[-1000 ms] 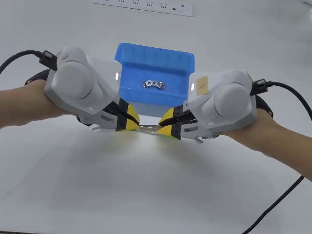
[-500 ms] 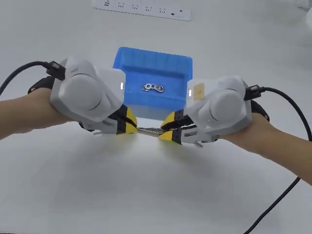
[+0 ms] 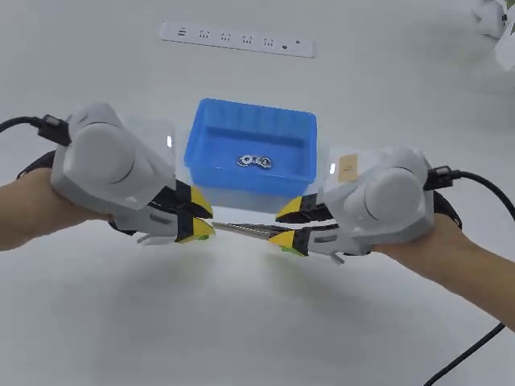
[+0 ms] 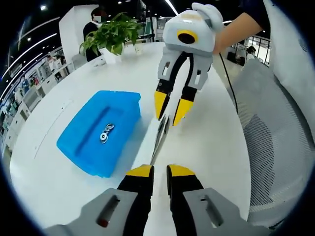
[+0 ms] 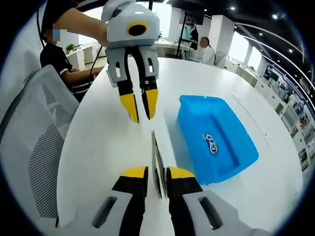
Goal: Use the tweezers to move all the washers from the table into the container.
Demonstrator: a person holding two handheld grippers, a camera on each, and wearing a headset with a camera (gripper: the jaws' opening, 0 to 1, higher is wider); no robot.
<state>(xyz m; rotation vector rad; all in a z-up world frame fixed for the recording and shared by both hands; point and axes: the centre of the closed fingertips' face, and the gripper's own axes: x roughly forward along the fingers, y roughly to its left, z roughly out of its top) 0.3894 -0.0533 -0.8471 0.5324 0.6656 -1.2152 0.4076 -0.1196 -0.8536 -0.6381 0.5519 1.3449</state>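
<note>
Thin metal tweezers [image 3: 245, 231] span the gap between my two grippers, just in front of the blue container [image 3: 241, 191]. My right gripper [image 3: 283, 227] is shut on their back end; in the right gripper view the tweezers [image 5: 155, 152] run out from between its jaws. My left gripper [image 3: 205, 223] sits at the tweezers' tip, jaws a narrow gap apart with nothing clearly between them. The tip [image 4: 158, 140] ends just ahead of the left jaws. A few linked metal washers [image 3: 253, 162] lie on the container's floor, also seen as washers [image 4: 106, 134] and washers [image 5: 210, 137].
A white power strip [image 3: 237, 39] lies at the back of the white table. A black cable [image 3: 475, 354] trails off the right hand. A potted plant [image 4: 110, 37] stands at the far table end, and a mesh chair [image 5: 34, 132] is beside the table.
The two grippers have drawn apart, the left one moving left, so more of the tweezers shows between them. The head camera has tilted, shifting the container lower in view.
</note>
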